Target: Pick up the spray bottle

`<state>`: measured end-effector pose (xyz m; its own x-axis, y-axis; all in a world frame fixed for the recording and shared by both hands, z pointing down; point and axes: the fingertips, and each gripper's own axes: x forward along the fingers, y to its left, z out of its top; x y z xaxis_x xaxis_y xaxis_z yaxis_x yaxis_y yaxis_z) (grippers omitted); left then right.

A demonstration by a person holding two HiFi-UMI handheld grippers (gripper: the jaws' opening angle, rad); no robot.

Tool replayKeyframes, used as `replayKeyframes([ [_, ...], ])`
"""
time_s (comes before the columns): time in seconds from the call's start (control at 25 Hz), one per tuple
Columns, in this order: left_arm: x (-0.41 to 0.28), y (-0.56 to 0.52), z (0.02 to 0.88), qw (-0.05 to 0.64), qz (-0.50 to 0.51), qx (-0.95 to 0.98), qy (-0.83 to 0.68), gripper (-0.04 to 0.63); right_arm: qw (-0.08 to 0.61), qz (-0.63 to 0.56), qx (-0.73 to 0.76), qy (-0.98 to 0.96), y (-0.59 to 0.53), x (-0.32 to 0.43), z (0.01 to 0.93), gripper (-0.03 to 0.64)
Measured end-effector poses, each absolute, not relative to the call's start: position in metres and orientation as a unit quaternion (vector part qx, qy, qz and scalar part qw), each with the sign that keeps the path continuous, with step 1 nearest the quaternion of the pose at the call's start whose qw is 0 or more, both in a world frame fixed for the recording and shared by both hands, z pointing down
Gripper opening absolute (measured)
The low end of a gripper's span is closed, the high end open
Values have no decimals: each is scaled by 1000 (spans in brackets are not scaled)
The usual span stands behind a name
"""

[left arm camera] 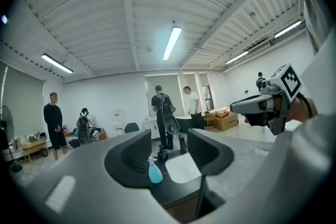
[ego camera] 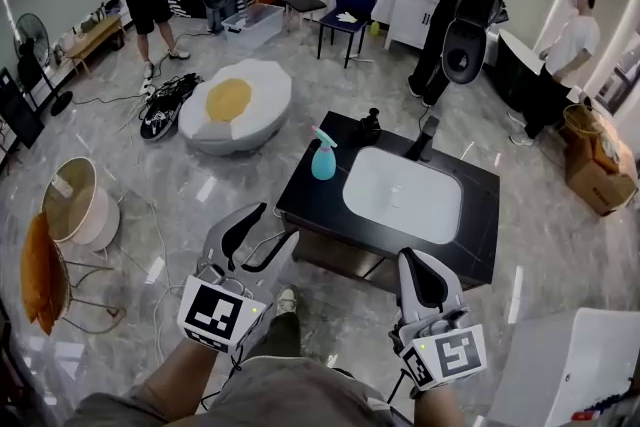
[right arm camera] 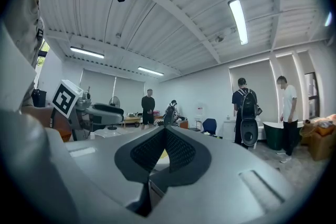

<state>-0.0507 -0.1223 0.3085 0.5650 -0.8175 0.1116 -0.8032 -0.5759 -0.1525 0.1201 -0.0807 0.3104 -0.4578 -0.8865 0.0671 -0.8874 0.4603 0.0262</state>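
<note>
Step in hand, by judgement: the approach, with no contact made. The black table (ego camera: pixel 310 197) stands ahead of the person, its white basin (ego camera: pixel 403 195) set into the right and middle of the top, and both grippers hang on the near side of it, short of the near edge. The left gripper (ego camera: pixel 280 221) has its jaws spread wide with nothing between them. The right gripper (ego camera: pixel 413 263) has its jaws pressed together at the tips on nothing, so the left one is the better placed to make the pick. To do it well, it should go forward over the near-left edge with the jaws kept apart and level. It should then straddle the bottle's rounded body below the trigger head and close only once that body sits well between the pads, since a glancing touch could tip so light a thing off the corner. A small dark object (ego camera: pixel 370 126) stands near the bottle's right and should be kept clear. The spray bottle (ego camera: pixel 323 156) — pale blue with a pink trigger — stands upright on the far-left corner of the table, left of the basin. It is well apart from both grippers. In the left gripper view the bottle (left arm camera: pixel 155 172) lines up within the gap of the left gripper (left arm camera: pixel 169 144), low and toward the left jaw — aim is roughly right, reach is lacking. The right gripper view does not show it between the closed jaws of the right gripper (right arm camera: pixel 165 136).
</note>
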Motion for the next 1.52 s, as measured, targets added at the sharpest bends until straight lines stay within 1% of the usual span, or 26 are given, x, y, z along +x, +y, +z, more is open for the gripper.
replayKeyframes([
  [0.24, -47, -198, 317, 50, -91, -897, 430, 207, 44, 17, 537, -842, -150, 117, 318, 26],
  [0.72, -42, -338, 394, 2, -135, -922, 363, 207, 75, 63, 579, -810, -293, 100, 359, 26],
  [0.96, -29, -380, 435, -7, -157, -929, 336, 213, 93, 87, 594, -795, -336, 102, 393, 26],
  [1.2, -25, -400, 474, -28, -189, -927, 322, 213, 120, 111, 602, -782, -358, 104, 424, 26],
  [1.52, -8, -415, 529, -79, -223, -918, 317, 213, 151, 153, 593, -776, -372, 114, 472, 26],
])
